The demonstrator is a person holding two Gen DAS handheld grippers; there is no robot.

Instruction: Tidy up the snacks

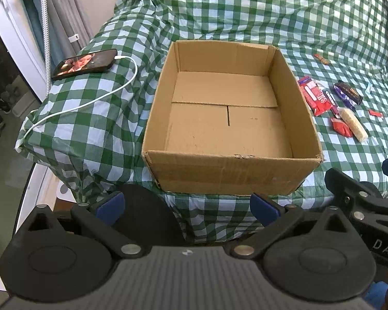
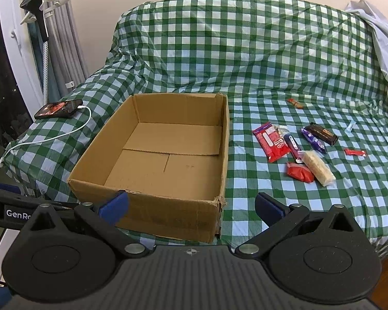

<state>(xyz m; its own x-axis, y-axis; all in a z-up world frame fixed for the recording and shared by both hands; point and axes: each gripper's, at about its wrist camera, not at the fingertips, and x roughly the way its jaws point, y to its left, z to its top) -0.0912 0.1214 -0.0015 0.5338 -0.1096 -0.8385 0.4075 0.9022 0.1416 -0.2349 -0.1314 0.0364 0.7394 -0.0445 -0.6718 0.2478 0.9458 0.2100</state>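
Just two wide-open, empty grippers [image 1: 187, 208] [image 2: 191, 208]

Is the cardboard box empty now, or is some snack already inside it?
Empty. The cardboard box shows only its bare brown floor flaps in both views; the snacks all lie on the checkered cloth to its right.

**Snacks lying loose beside the open box**

I see the cardboard box [image 2: 152, 155] sitting open-topped and upright. All the snacks lie flat outside it, to its right. Nearest the box is a red packet [image 2: 270, 140], with a dark slim bar [image 2: 292, 146] touching it. Beyond sit a purple bar [image 2: 313, 139] and a dark brown bar [image 2: 322, 133]. A pale rice bar [image 2: 318, 168] and a crumpled red wrapper [image 2: 298, 171] lie closest to me.
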